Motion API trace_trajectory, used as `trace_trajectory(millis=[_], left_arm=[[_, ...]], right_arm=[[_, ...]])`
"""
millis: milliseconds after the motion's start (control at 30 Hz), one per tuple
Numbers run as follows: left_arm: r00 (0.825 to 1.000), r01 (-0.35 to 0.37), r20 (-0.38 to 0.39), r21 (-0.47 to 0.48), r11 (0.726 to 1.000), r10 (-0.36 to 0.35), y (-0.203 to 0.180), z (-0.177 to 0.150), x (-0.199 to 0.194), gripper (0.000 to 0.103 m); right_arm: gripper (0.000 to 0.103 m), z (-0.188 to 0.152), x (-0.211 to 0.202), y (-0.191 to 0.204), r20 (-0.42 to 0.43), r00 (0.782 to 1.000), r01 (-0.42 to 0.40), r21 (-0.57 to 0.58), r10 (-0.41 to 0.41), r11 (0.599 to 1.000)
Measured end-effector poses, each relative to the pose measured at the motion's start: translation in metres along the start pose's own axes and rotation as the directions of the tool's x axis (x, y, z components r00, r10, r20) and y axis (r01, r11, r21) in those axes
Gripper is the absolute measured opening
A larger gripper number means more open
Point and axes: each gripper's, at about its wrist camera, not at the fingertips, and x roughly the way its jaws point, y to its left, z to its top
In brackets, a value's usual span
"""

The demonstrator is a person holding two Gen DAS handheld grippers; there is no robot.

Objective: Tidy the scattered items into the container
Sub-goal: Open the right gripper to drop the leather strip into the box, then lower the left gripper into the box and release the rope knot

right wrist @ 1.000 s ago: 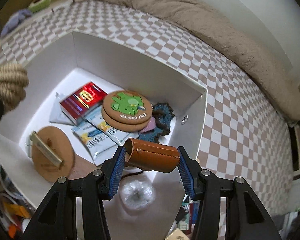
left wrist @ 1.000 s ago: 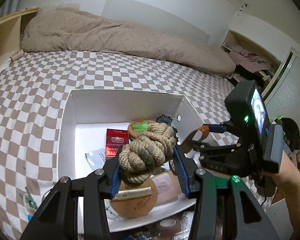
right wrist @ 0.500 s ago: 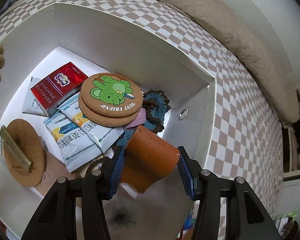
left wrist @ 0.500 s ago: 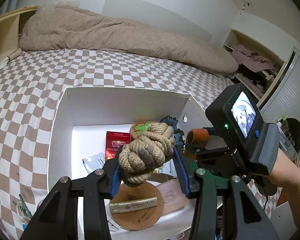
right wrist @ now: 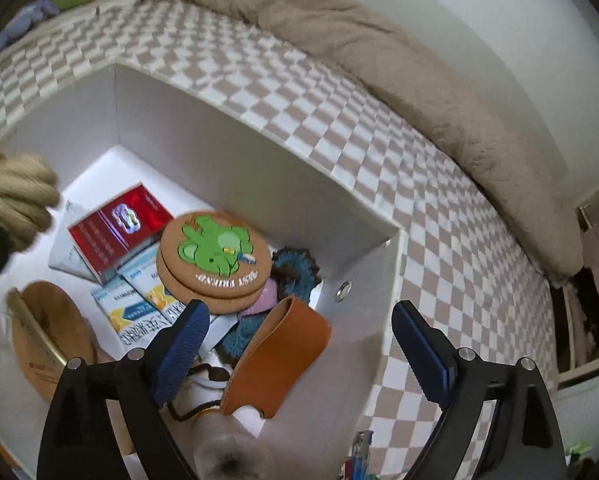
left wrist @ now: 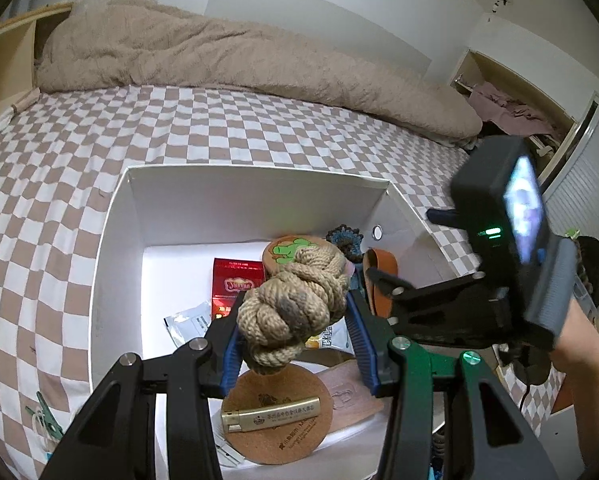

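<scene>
- The white container (left wrist: 115, 240) is set on the checkered bed (left wrist: 59, 152) and is taken as the landmark.
- The left tongs (left wrist: 295, 328) are pinched on a knotted rope ball (left wrist: 291, 304), which is held above the container's near half.
- The right tongs (right wrist: 299, 344) are spread wide, their jaws having just been opening; the tan leather sleeve (right wrist: 275, 356) lies loose between them, untouched by the pads, inside the container against its right wall.
- A cork coaster with a green figure (right wrist: 213, 252) is seen near the container's far right corner, on top of a second coaster.
- A red packet (right wrist: 119, 228) is seen left of it on the container floor, with white sachets (right wrist: 135, 312) in front of it.
- A brass lighter (left wrist: 271, 416) is laid on a plain cork coaster (left wrist: 277, 424) by the container's near wall.
- A teal crocheted piece (right wrist: 295, 268) is tucked into the far right corner.
</scene>
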Motion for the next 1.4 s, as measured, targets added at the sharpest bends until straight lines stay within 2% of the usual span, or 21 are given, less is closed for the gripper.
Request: trace_trajectory(millis=[100, 167, 233, 400, 500, 667, 800, 1000, 1167, 1333, 1367, 1400], left_arm=[[1.0, 0.0, -0.027, -0.014, 1.0, 0.0, 0.002, 0.004, 0.005, 0.047], [0.999, -0.01, -0.05, -0.015, 1.0, 0.009, 0.002, 0.007, 0.01, 0.047], [0.997, -0.028, -0.073, 0.0, 1.0, 0.028, 0.0, 0.009, 0.017, 0.047], [0.99, -0.033, -0.139, 0.019, 0.999, 0.035, -0.008, 0.017, 0.032, 0.047], [0.985, -0.06, -0.159, 0.047, 0.997, 0.067, -0.016, 0.026, 0.04, 0.047], [0.972, -0.11, -0.199, 0.101, 0.989, 0.129, -0.023, 0.042, 0.059, 0.047], [0.954, -0.14, -0.249, 0.131, 0.982, 0.169, -0.019, 0.053, 0.079, 0.047], [0.92, -0.156, -0.33, 0.188, 0.97, 0.212, -0.016, 0.062, 0.117, 0.047], [0.887, -0.197, -0.36, 0.273, 0.942, 0.29, -0.013, 0.061, 0.147, 0.048], [0.889, -0.204, -0.368, 0.215, 0.955, 0.273, 0.002, 0.068, 0.162, 0.048], [0.889, -0.214, -0.363, 0.208, 0.954, 0.279, 0.004, 0.069, 0.163, 0.049], [0.889, -0.237, -0.351, 0.2, 0.951, 0.295, 0.007, 0.071, 0.164, 0.056]], right_arm=[[0.093, -0.002, -0.018, -0.012, 0.044, 0.998, -0.047, 0.056, 0.045, 0.997], [0.099, -0.006, -0.028, -0.013, 0.064, 0.994, -0.09, 0.087, 0.085, 0.992], [0.1, -0.017, -0.035, -0.012, 0.085, 0.988, -0.134, 0.106, 0.126, 0.985], [0.1, -0.044, -0.052, -0.004, 0.137, 0.968, -0.229, 0.13, 0.211, 0.965], [0.103, -0.057, -0.063, -0.003, 0.175, 0.954, -0.271, 0.154, 0.244, 0.95], [0.103, -0.075, -0.075, -0.007, 0.241, 0.916, -0.371, 0.2, 0.321, 0.907], [0.103, -0.085, -0.077, -0.006, 0.282, 0.887, -0.43, 0.217, 0.366, 0.876], [0.103, -0.092, -0.074, -0.006, 0.298, 0.872, -0.459, 0.222, 0.388, 0.86], [0.103, -0.096, -0.071, -0.009, 0.315, 0.856, -0.488, 0.232, 0.409, 0.842], [0.103, -0.099, -0.066, -0.01, 0.318, 0.845, -0.51, 0.233, 0.43, 0.828], [0.103, -0.099, -0.065, -0.01, 0.319, 0.843, -0.514, 0.235, 0.434, 0.825], [0.103, -0.1, -0.064, -0.011, 0.318, 0.841, -0.517, 0.236, 0.437, 0.823]])
